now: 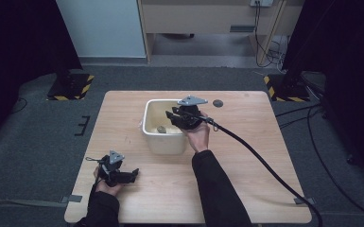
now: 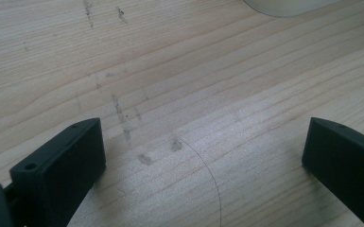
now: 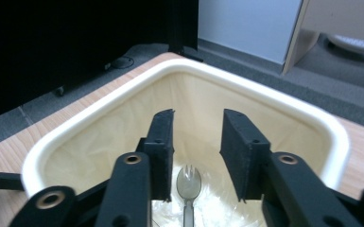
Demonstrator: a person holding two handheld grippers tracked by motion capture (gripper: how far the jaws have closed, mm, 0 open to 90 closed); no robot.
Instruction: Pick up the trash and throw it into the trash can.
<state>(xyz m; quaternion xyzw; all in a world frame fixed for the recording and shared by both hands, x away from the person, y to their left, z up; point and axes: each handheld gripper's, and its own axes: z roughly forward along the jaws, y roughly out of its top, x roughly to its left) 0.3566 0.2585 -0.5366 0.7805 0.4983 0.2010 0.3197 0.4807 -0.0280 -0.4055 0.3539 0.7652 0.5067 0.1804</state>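
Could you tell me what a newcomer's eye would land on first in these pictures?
Probably the cream tub in the middle of the wooden table, with the right gripper poised over it, jaws apart above a spork lying inside. The left gripper rests near the table's front left, jaws wide open.

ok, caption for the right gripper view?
Right hand-held gripper over white bin, jaws open above a spork lying inside.
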